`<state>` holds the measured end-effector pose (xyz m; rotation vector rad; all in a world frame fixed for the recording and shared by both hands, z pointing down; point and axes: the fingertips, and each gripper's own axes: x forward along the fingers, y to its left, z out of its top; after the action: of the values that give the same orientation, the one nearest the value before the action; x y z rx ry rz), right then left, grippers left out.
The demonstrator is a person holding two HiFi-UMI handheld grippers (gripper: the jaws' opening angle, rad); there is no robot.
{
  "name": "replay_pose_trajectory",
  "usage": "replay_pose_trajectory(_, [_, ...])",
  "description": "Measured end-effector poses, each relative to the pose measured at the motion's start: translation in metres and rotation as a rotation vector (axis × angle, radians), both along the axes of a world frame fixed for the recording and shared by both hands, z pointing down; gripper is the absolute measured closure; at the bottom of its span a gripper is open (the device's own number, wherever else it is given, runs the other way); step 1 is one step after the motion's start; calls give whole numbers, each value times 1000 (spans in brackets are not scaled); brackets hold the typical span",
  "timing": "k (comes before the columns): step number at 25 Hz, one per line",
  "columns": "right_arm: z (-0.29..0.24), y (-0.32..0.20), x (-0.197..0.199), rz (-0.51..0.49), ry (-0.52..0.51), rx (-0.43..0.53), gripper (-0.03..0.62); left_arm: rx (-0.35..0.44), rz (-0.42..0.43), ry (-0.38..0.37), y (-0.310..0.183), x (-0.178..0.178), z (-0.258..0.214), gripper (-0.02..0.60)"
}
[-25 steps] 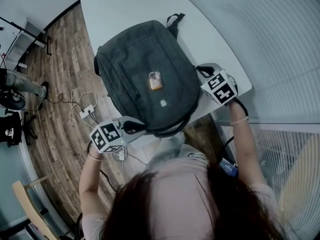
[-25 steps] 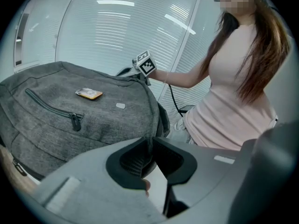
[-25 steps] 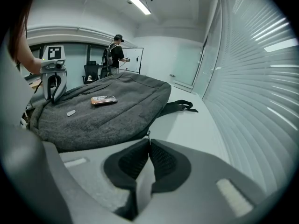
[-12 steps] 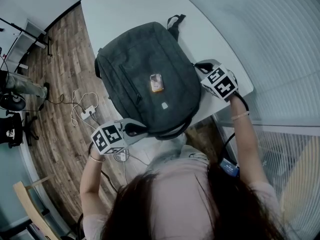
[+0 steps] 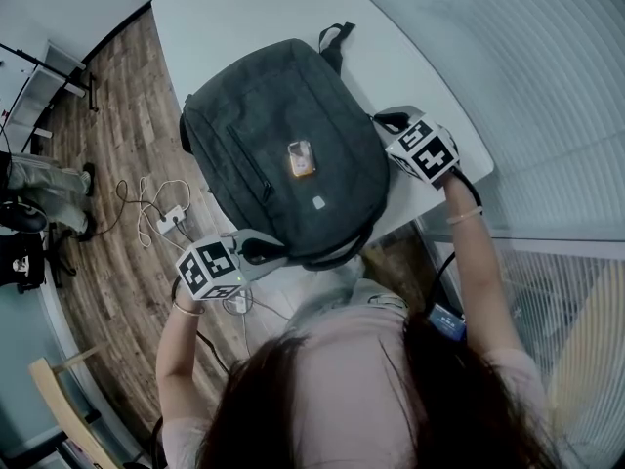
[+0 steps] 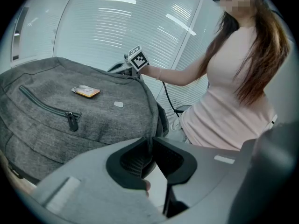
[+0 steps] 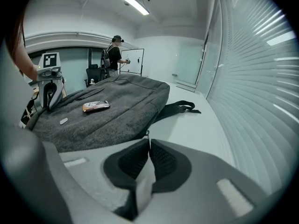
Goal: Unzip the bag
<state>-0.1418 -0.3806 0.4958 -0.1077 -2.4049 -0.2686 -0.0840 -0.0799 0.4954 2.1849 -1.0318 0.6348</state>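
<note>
White table [image 5: 244,8], wood-plank floor [image 5: 107,291], power strip [image 5: 171,218] with tangled cables, black office chair [image 5: 21,260]

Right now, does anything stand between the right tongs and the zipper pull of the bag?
Nothing visible does. The right tongs are shut on the zipper pull at the side of the bag. The flat packet lies on top of the bag, clear of that spot.
</note>
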Motion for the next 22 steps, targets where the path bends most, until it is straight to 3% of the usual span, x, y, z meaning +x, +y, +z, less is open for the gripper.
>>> replay_pose_trajectory(22, [2,-3,-24,-10,-37,-18,569,-7,-32,50,-5,5,0,529])
